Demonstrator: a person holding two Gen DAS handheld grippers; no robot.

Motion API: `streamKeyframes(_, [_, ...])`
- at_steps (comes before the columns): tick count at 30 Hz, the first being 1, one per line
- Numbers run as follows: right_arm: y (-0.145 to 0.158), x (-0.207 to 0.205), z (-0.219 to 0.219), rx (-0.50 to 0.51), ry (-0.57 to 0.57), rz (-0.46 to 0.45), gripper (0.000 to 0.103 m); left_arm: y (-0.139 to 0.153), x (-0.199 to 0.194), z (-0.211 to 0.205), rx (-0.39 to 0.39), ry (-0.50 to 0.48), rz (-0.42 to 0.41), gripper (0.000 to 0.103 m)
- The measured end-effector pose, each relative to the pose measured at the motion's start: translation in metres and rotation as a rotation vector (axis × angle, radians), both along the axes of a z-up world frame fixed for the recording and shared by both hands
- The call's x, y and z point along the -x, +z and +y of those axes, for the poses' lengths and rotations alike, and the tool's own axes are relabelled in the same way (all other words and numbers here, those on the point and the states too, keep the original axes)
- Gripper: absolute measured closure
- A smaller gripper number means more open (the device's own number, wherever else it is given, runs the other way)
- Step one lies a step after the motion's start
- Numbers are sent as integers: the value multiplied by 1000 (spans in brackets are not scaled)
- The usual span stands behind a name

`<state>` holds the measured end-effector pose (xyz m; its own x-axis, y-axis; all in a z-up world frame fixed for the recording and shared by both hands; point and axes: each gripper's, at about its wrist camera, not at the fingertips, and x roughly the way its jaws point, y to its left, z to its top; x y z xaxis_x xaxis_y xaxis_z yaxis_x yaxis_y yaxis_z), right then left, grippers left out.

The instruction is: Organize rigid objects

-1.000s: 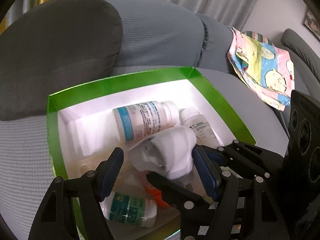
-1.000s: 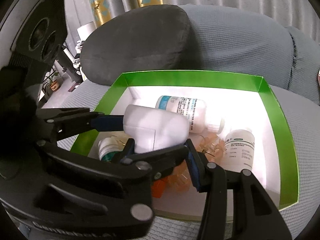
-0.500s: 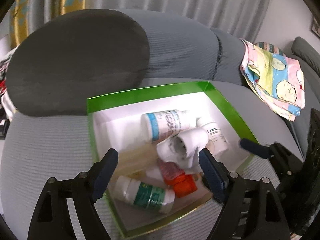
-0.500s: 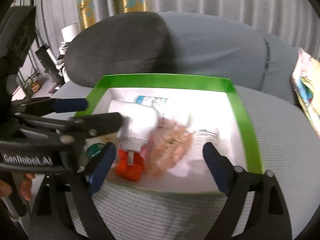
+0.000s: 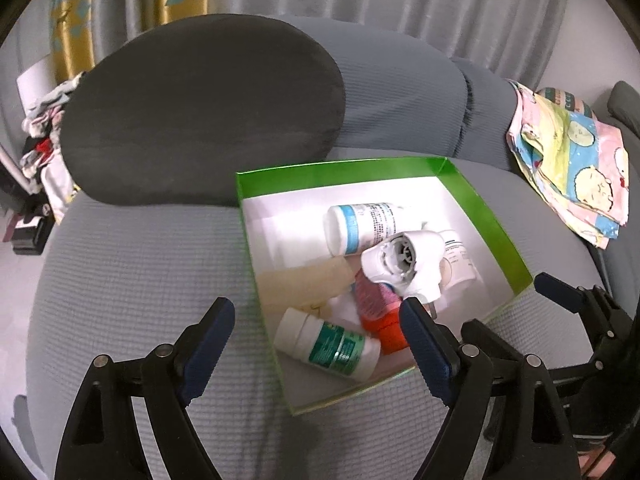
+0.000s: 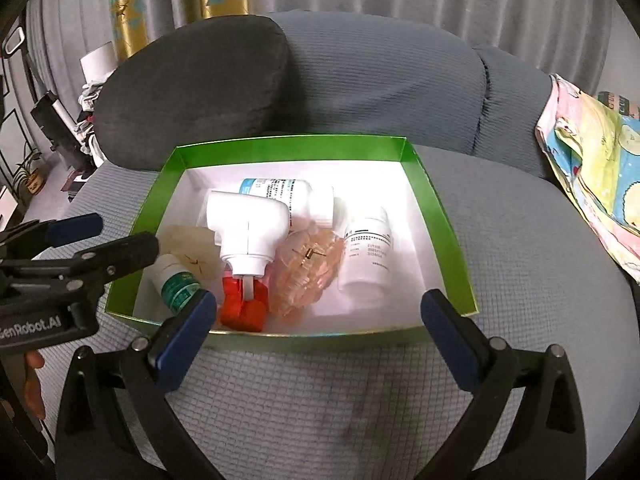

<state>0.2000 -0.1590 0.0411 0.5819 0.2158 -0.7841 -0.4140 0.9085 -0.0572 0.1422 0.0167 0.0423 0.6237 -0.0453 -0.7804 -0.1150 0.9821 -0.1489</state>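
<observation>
A green box (image 6: 436, 208) with a white floor sits on a grey sofa seat; it also shows in the left wrist view (image 5: 484, 208). Inside lie a white plastic fitting (image 6: 248, 228) (image 5: 404, 260), a blue-labelled bottle (image 6: 280, 190) (image 5: 360, 224), a white bottle (image 6: 366, 256), a green-labelled bottle (image 6: 176, 280) (image 5: 332, 346), an orange-red part (image 6: 244, 308) (image 5: 386, 328) and a clear pinkish piece (image 6: 308, 272). My left gripper (image 5: 316, 344) is open and empty, above the box's near left corner. My right gripper (image 6: 320, 332) is open and empty, in front of the box.
A dark grey cushion (image 5: 208, 120) leans behind the box against the sofa back (image 6: 380, 92). A patterned cloth (image 5: 572, 160) (image 6: 592, 176) lies at the right. The left gripper's body (image 6: 60, 280) stands at the box's left side. Clutter sits on the floor far left.
The right gripper has let go of the white fitting, which now lies in the box. Both grippers have pulled back and up from the box, jaws wide.
</observation>
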Motion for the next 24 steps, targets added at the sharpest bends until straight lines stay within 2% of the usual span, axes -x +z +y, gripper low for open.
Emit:
streamKeyframes(1, [1, 2, 0, 1, -6, 1, 1, 2, 3, 1, -5, 2, -2, 8])
streamKeyframes(3, [5, 4, 0, 2, -17, 4, 1, 7, 9, 1, -18, 11, -23, 3])
streamKeyframes(9, [16, 17, -1, -2, -19, -3, 1, 17, 20, 4, -21, 21, -34, 2])
streamKeyframes(14, [22, 24, -4, -13, -27, -8, 1, 18, 26, 7, 3, 39, 0, 1])
streamKeyframes(24, [26, 29, -9, -25, -31, -9, 1, 19, 33, 3, -90, 85, 12, 1])
